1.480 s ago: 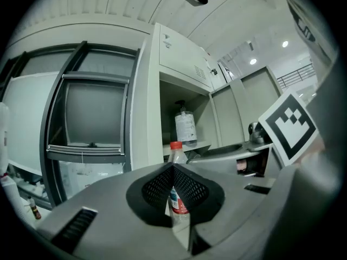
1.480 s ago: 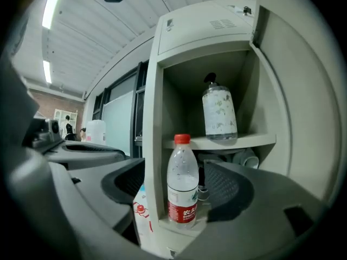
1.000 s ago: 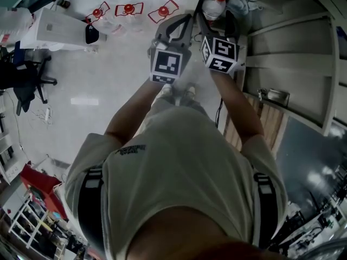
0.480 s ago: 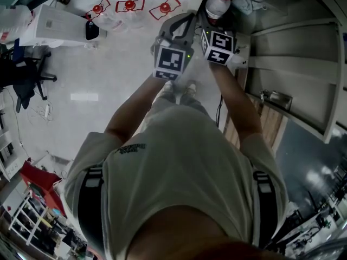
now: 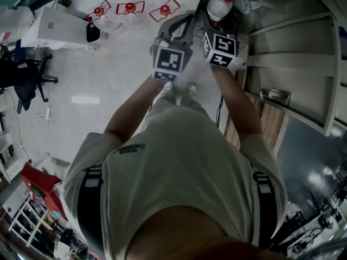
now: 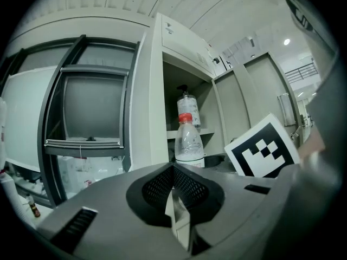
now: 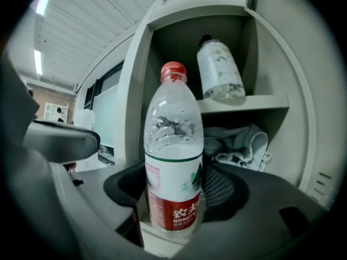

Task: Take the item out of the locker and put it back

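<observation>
The bottle (image 7: pixel 173 161) is grasped low by the right gripper (image 7: pixel 172 213), its jaws just closed on it, seemingly for removal from the locker (image 7: pixel 135 91); the left gripper (image 6: pixel 173 199) is clenched empty.

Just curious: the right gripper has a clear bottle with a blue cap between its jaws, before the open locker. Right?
No: the cap is red, as the right gripper view shows. Otherwise yes: the right gripper, its jaws having just been closing, has the clear bottle between them before the open locker.
</observation>
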`<move>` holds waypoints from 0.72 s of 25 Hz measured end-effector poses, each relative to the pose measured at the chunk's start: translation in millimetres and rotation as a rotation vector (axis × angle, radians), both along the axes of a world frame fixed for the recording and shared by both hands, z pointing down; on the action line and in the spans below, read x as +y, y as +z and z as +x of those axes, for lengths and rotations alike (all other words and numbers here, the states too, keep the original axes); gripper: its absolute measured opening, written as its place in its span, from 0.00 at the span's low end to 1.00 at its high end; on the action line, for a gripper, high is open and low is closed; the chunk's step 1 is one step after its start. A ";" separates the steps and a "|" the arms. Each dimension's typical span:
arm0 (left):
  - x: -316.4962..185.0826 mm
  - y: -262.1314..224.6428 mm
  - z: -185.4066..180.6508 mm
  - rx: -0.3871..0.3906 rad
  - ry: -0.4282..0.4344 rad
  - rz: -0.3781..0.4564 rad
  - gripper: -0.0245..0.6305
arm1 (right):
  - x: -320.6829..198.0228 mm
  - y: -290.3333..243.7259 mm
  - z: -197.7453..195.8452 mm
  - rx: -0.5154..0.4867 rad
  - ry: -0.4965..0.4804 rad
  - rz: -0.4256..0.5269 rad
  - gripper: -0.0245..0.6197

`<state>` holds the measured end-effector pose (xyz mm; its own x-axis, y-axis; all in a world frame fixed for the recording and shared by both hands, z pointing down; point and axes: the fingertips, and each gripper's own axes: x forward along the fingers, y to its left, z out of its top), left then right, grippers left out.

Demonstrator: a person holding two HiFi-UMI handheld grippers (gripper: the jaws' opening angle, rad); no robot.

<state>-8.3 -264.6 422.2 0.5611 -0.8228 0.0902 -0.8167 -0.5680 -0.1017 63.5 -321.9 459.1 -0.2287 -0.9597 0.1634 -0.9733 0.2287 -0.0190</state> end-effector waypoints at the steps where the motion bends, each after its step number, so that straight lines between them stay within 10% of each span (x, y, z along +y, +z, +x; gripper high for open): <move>1: 1.1 -3.0 0.5 -0.001 0.001 0.005 0.06 | 2.5 -7.3 0.5 0.001 -0.004 0.013 0.51; 18: 27.1 -108.2 1.1 0.063 0.023 0.126 0.06 | 70.8 -133.2 10.4 -0.018 -0.106 0.195 0.51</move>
<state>-7.2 -237.5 314.0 0.5813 -0.8122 -0.0490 -0.8105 -0.5726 -0.1229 73.9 -251.0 325.9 -0.3313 -0.9431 -0.0276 -0.9435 0.3309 0.0182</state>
